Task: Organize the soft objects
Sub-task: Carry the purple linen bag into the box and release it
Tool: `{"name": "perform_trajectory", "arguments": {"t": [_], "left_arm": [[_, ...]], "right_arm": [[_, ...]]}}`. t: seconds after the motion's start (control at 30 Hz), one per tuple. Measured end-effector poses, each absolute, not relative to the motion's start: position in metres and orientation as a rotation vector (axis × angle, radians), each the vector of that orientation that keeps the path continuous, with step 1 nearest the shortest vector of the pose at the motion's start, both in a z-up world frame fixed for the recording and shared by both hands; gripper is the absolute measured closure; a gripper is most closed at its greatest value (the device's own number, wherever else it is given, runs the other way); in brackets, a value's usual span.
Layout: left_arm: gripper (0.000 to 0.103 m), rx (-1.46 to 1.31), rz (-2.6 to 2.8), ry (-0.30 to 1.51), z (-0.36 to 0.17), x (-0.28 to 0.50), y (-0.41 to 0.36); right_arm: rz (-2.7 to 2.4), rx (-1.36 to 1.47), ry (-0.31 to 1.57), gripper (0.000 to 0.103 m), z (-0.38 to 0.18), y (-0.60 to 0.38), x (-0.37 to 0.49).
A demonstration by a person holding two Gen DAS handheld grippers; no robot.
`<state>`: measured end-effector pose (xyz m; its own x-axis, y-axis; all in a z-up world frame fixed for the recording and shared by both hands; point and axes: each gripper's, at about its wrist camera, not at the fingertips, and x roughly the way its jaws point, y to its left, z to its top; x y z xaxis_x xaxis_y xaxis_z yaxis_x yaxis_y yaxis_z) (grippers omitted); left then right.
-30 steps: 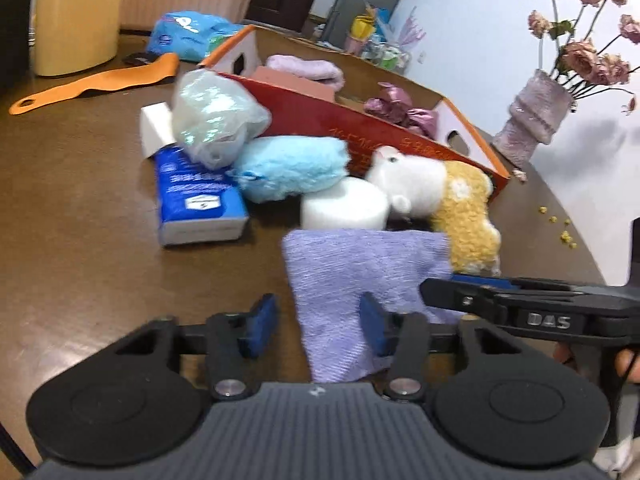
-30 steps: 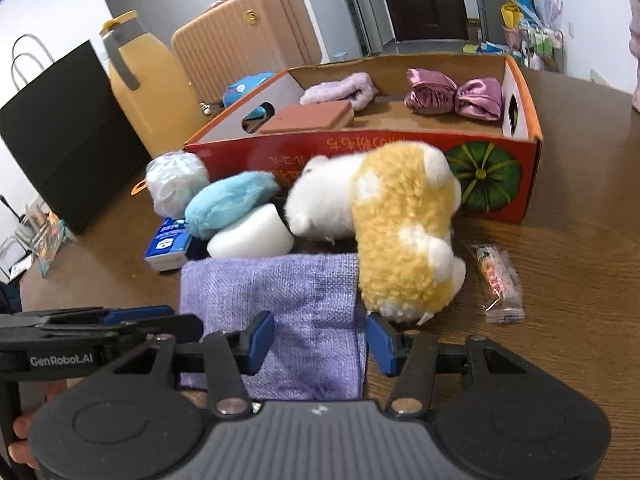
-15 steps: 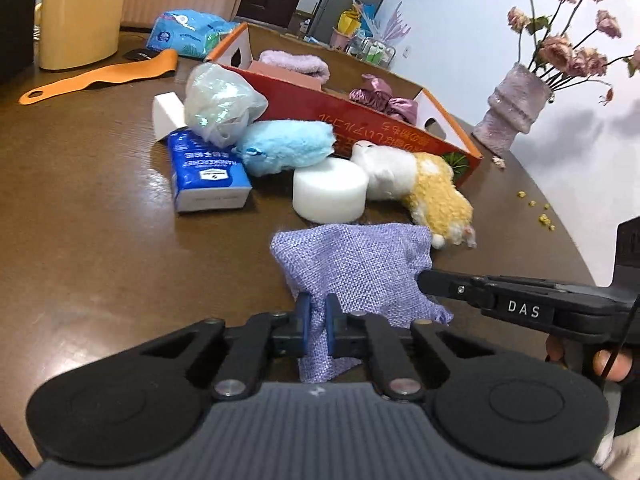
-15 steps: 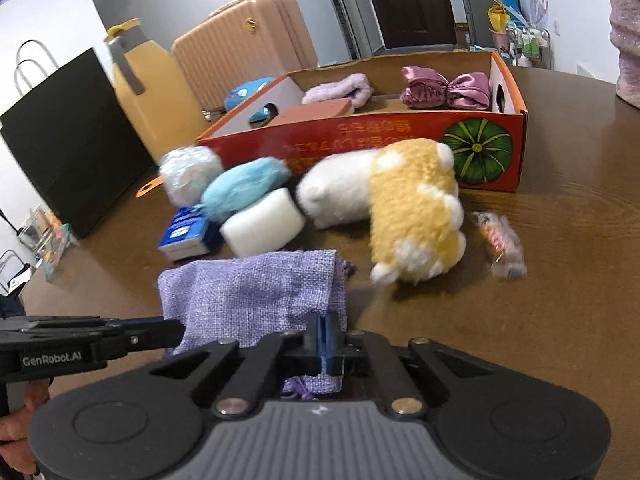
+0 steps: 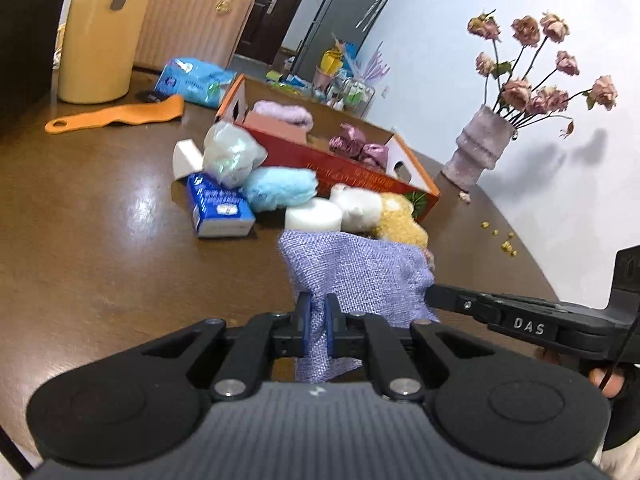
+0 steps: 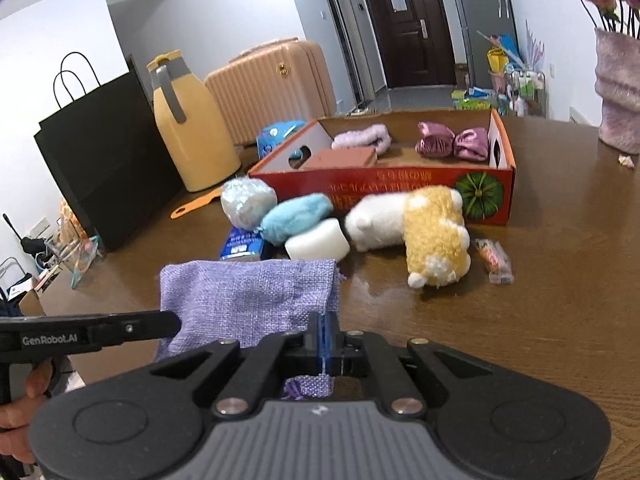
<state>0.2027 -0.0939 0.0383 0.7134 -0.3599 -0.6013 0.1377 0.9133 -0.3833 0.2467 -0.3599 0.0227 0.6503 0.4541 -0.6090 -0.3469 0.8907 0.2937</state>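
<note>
Purple woven pouch [image 5: 356, 272] pinched at near edge btwn L gripper [image 5: 317, 316] & R gripper [image 6: 325, 340], bare brown table [image 6: 560, 300] to right.

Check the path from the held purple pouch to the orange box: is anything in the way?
Yes. Both the left gripper and right gripper clamp the purple pouch. Between it and the orange box lie a plush toy, white foam and blue fluff.

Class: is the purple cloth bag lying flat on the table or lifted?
Lifted: the purple cloth bag hangs pinched between the left tongs and right tongs.
</note>
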Motion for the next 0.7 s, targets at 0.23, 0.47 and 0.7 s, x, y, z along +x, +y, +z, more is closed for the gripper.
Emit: {"name": "perform_trajectory", "arguments": {"t": [0.23, 0.47, 0.7], "left_arm": [[0.095, -0.309, -0.341, 0.681, 0.082, 0.267, -0.100], [0.095, -0.270, -0.366, 0.709, 0.107, 0.396, -0.128], [0.095, -0.231, -0.375, 0.833, 0.063, 0.491, -0.168]], "right_arm": [[0.417, 0.183, 0.694, 0.102, 0.051, -0.364, 0.288], [0.323, 0.177, 0.667, 0.102, 0.094, -0.381, 0.384], [0.223, 0.101, 0.753, 0.102, 0.076, -0.391, 0.478]]}}
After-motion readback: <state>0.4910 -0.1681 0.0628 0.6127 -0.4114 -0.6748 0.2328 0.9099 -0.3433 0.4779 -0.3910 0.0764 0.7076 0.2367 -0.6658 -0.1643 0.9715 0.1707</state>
